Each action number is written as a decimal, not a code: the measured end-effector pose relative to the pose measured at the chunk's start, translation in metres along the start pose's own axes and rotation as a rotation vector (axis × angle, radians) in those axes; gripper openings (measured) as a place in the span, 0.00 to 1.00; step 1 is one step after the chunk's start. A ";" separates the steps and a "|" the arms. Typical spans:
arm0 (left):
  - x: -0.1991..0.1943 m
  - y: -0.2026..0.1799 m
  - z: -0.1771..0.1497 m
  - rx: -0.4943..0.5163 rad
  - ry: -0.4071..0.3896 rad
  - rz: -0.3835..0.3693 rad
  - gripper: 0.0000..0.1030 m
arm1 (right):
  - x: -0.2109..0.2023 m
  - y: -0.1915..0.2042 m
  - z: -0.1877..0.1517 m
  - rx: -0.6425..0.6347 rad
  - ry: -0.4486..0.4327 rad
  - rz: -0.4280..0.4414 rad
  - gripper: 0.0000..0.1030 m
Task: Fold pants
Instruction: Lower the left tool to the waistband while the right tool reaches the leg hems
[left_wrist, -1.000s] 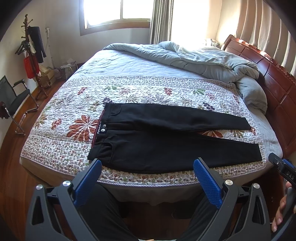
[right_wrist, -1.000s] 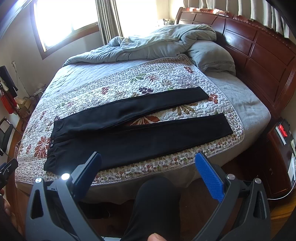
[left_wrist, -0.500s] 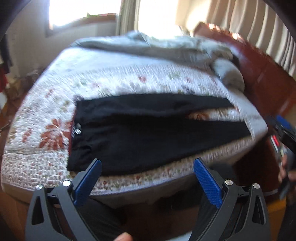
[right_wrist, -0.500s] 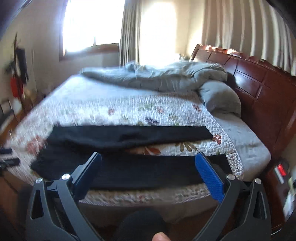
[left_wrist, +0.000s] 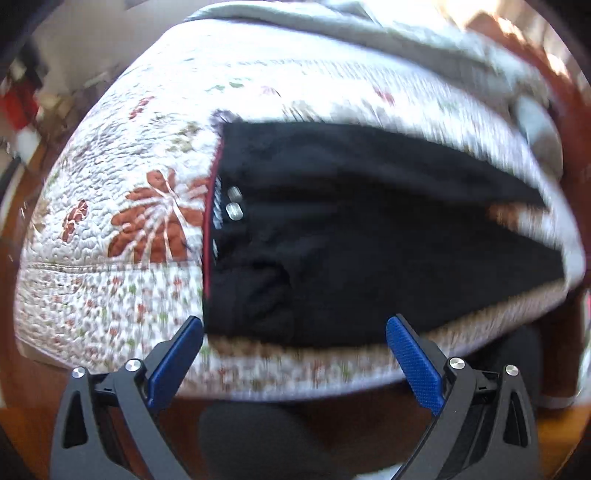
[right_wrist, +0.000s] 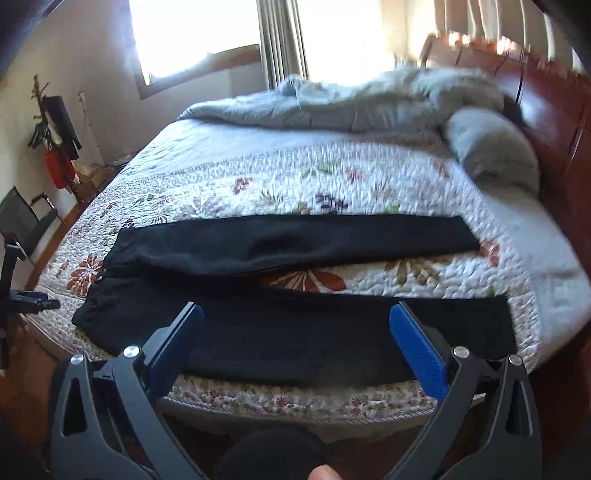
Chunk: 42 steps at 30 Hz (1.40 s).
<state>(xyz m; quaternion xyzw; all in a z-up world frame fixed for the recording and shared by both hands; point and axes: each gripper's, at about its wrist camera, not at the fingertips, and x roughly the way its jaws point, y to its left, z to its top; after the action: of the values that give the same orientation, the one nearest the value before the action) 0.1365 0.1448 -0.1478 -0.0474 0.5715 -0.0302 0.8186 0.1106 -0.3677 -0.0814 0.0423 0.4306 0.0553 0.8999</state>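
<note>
1. Sunlit bedroom: a wide bed (right_wrist: 546, 258) with a dark red wooden headboard (right_wrist: 554, 110) fills both wrist views, and a bright window (right_wrist: 192, 33) with a curtain (right_wrist: 282, 40) sits at 12 o'clock in the right wrist view.
2. A white floral quilt (right_wrist: 332, 177) covers the bed; a rumpled grey duvet (right_wrist: 351, 103) and a grey pillow (right_wrist: 495, 147) lie along its far side, toward 1 o'clock.
3. Black pants (right_wrist: 295, 332) lie flat on the quilt near the bed's front edge, unfolded, with the waistband toward 9 o'clock and the cuffs toward 3 o'clock.
4. The two legs spread apart like a narrow V — a strip of quilt with a rust-coloured flower shows between them.
5. In the left wrist view, which is blurred, the pants (left_wrist: 369, 240) fill the centre; a thin red lining edges the waistband and two small metal buttons (left_wrist: 234, 203) sit beside it.
6. The left gripper (left_wrist: 294, 328) has its blue-padded fingers spread wide apart, holding nothing, at 6 o'clock just short of the near hip of the pants.
7. The right gripper (right_wrist: 296, 317) is likewise spread wide and empty — its fingers frame the middle of the near leg.
8. A coat stand (right_wrist: 55, 133) with dark and red items and a black chair (right_wrist: 26, 221) stand by the wall at 9 o'clock in the right wrist view.
</note>
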 end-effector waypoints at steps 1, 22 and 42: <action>0.001 0.009 0.012 -0.039 -0.017 -0.015 0.96 | 0.009 -0.009 0.005 0.016 0.026 0.009 0.98; 0.172 0.111 0.248 -0.015 0.067 -0.206 0.96 | 0.181 -0.118 0.101 0.151 0.314 0.177 0.97; 0.229 0.109 0.255 0.132 0.192 -0.304 0.45 | 0.236 -0.210 0.149 0.249 0.345 0.219 0.97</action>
<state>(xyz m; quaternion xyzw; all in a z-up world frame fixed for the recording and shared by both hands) 0.4543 0.2404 -0.2864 -0.0761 0.6300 -0.1951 0.7478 0.3876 -0.5478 -0.1959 0.1894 0.5743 0.1056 0.7894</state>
